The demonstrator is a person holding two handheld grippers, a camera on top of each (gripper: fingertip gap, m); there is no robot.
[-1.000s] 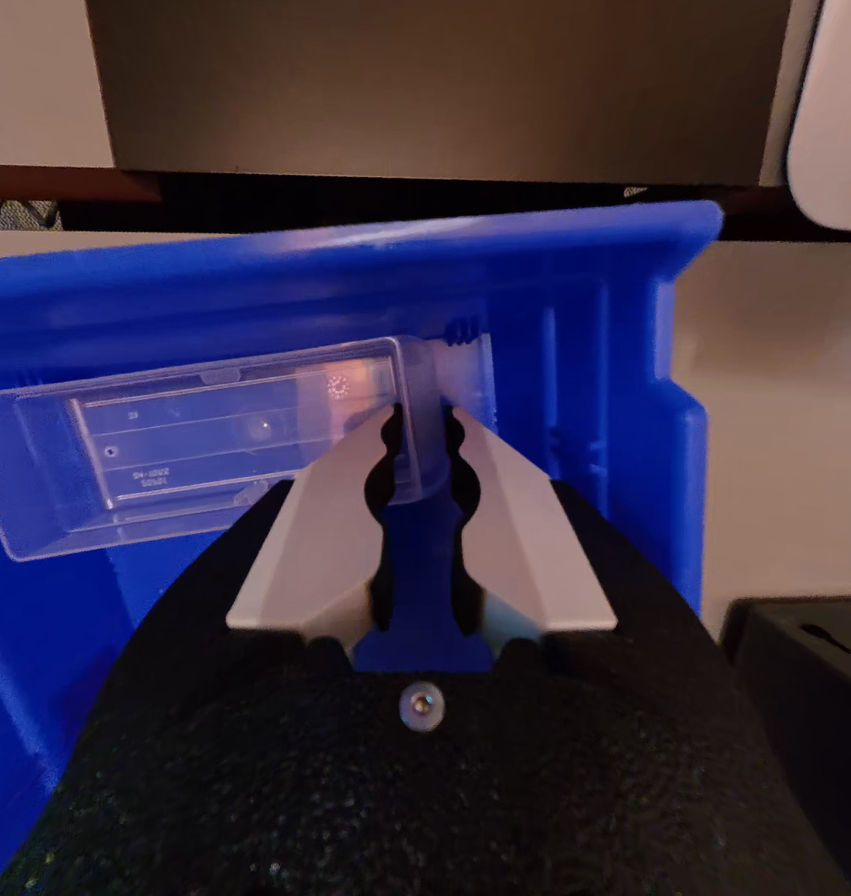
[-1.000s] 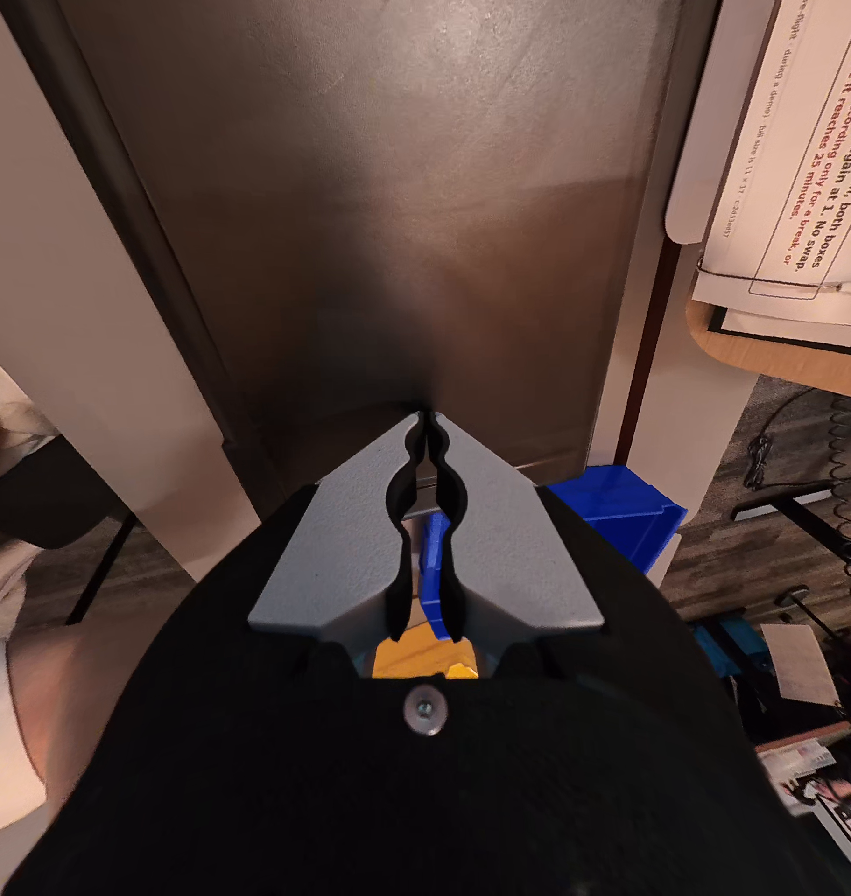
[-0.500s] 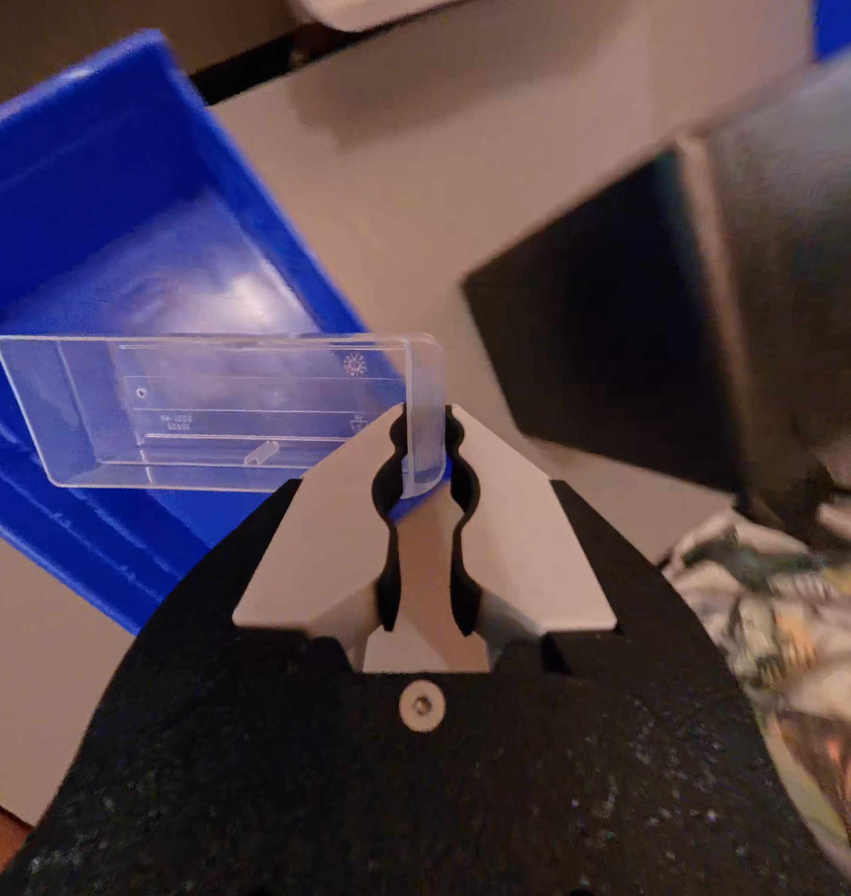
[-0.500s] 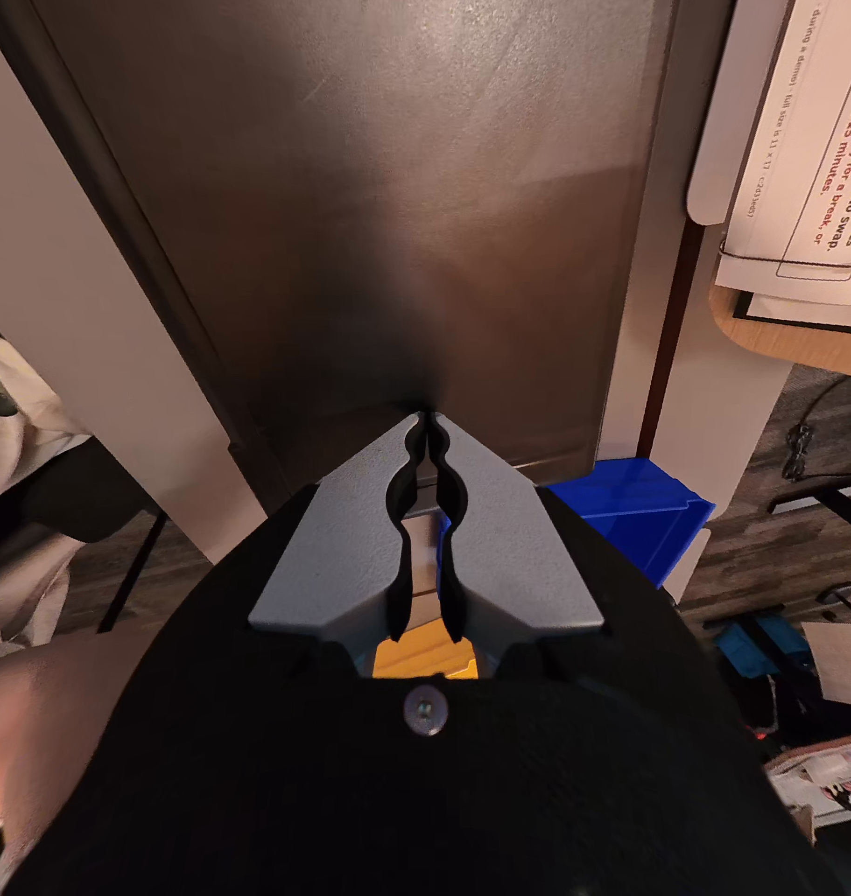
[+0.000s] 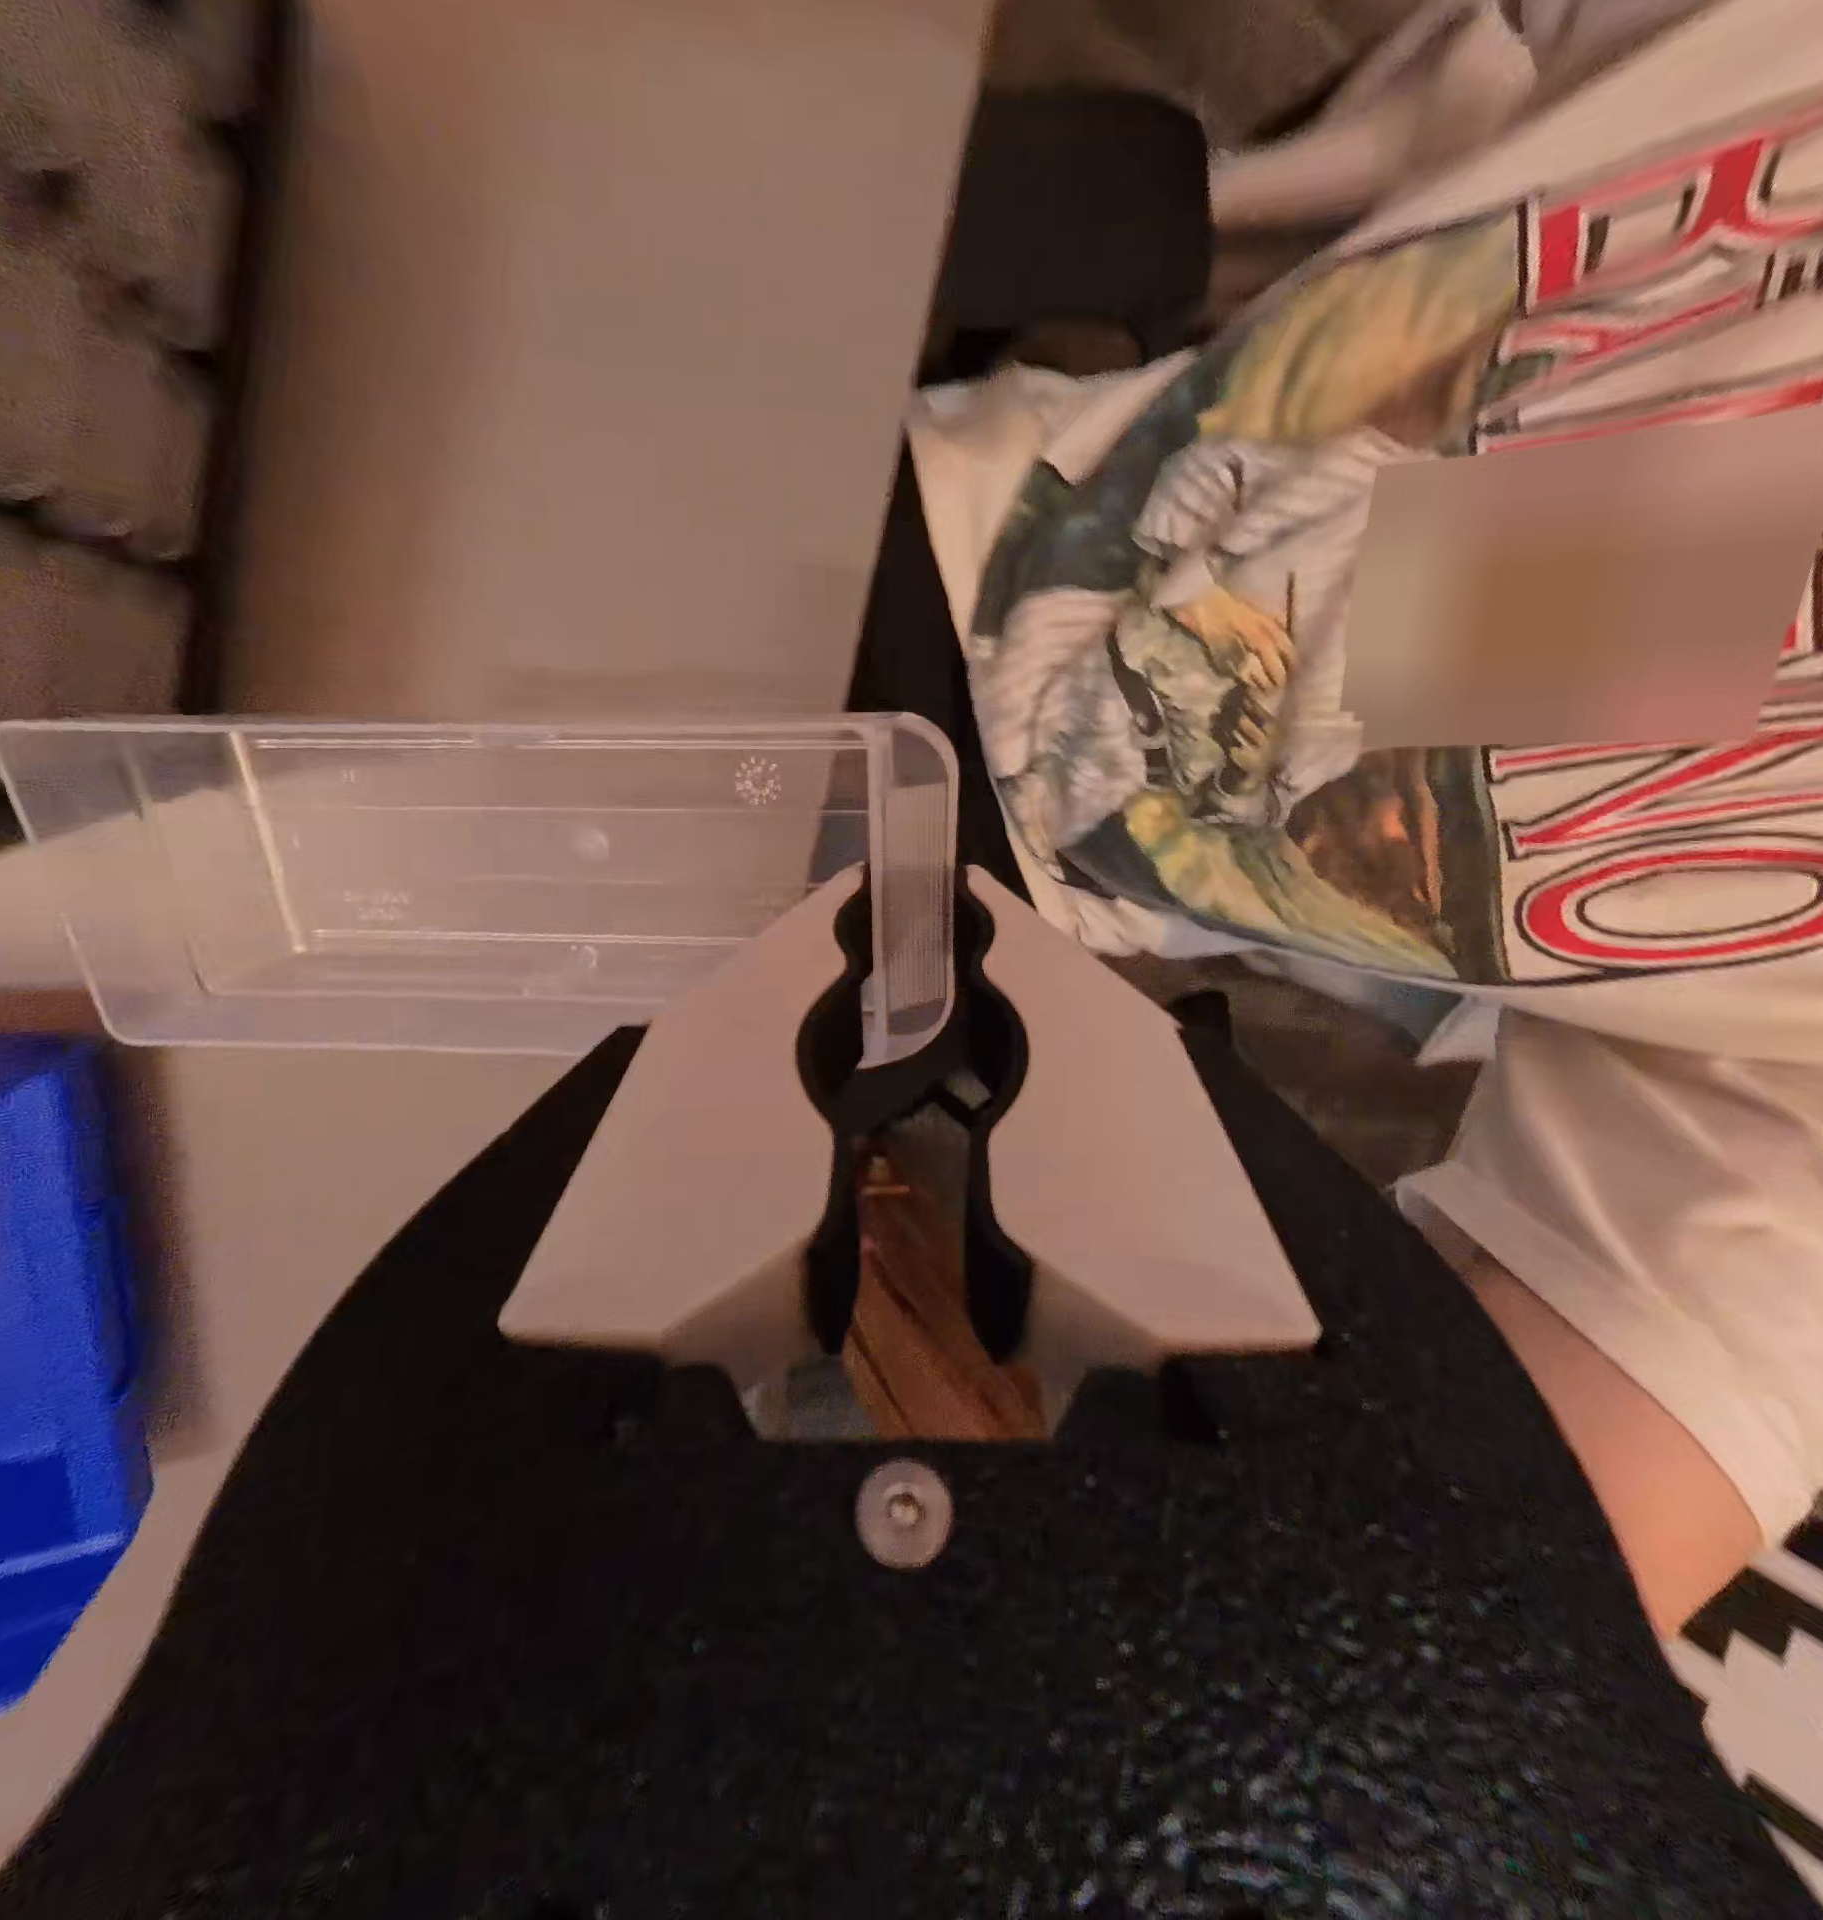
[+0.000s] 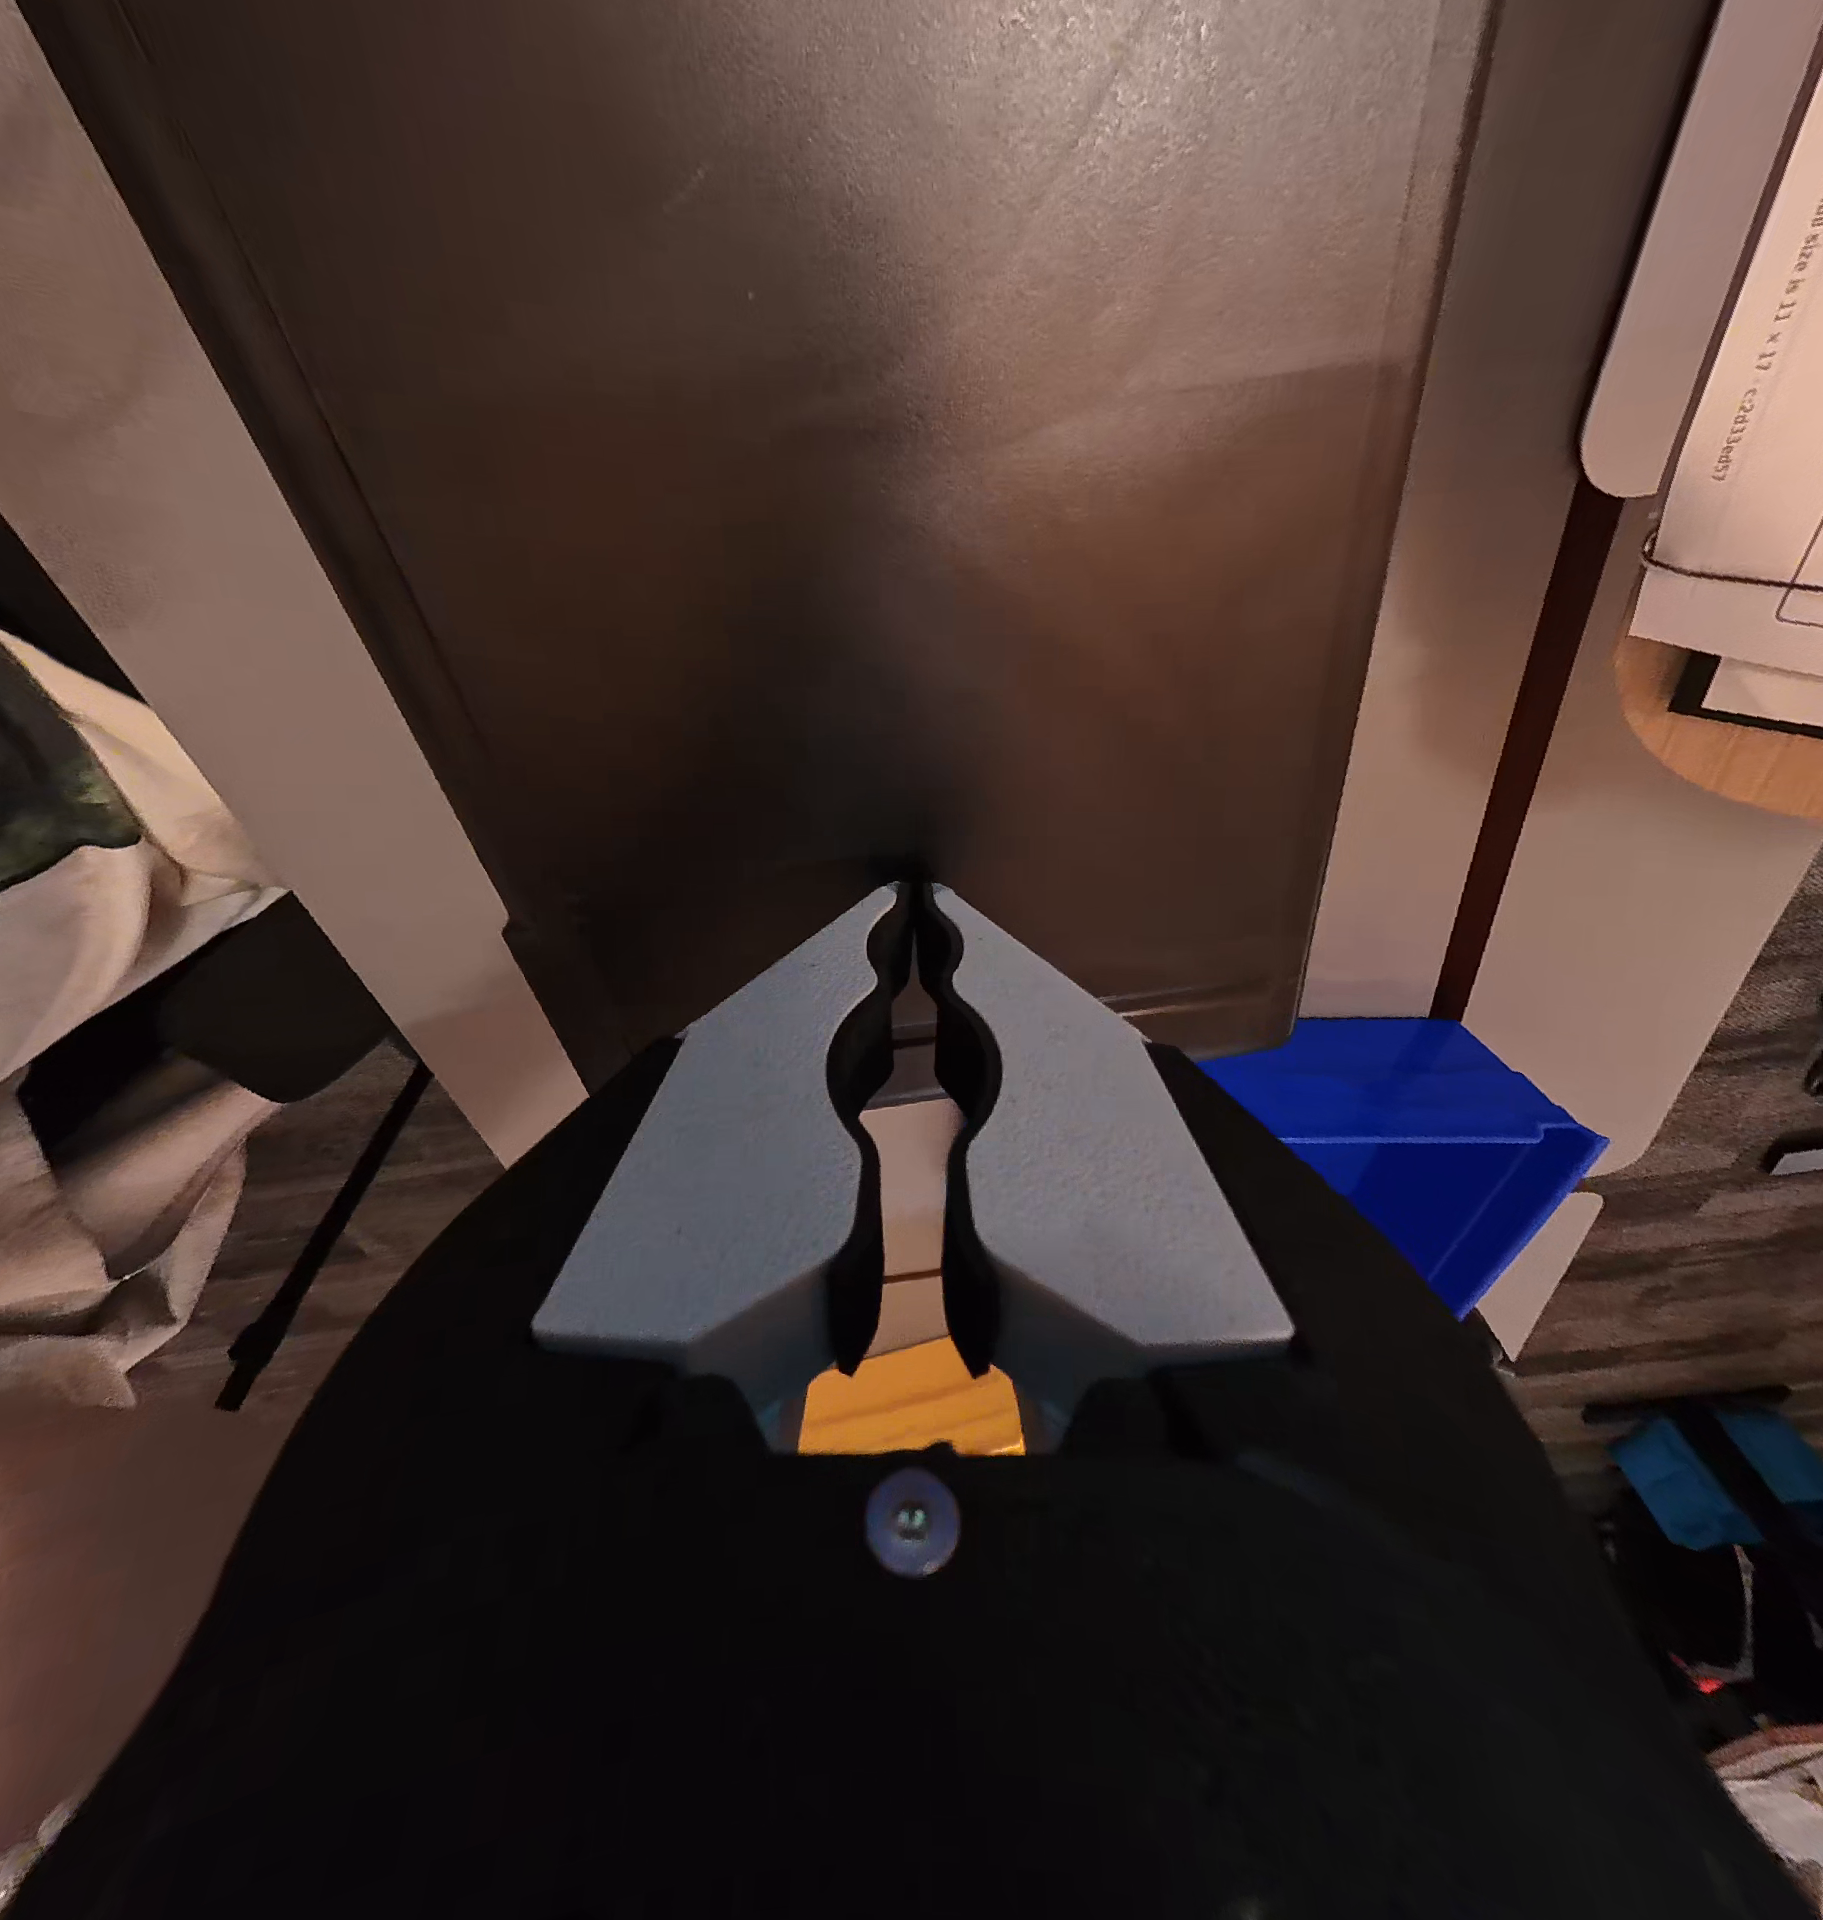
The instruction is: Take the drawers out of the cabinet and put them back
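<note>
Red block lettering ran across a person's white printed shirt [image 5: 1509, 831], faint moulded marks sat on the clear plastic drawer [image 5: 450, 883], and small black print edged a white paper sheet [image 6: 1748, 343] at upper right of the right wrist view

Your left gripper [image 5: 912, 914] had pale grey wedge fingers [image 5: 699, 1122] with wavy black pads, a speckled black body and one silver screw [image 5: 904, 1510]; the right gripper [image 6: 912, 904] matched, bluer grey; you wore a white printed T-shirt [image 5: 1509, 1039]
</note>
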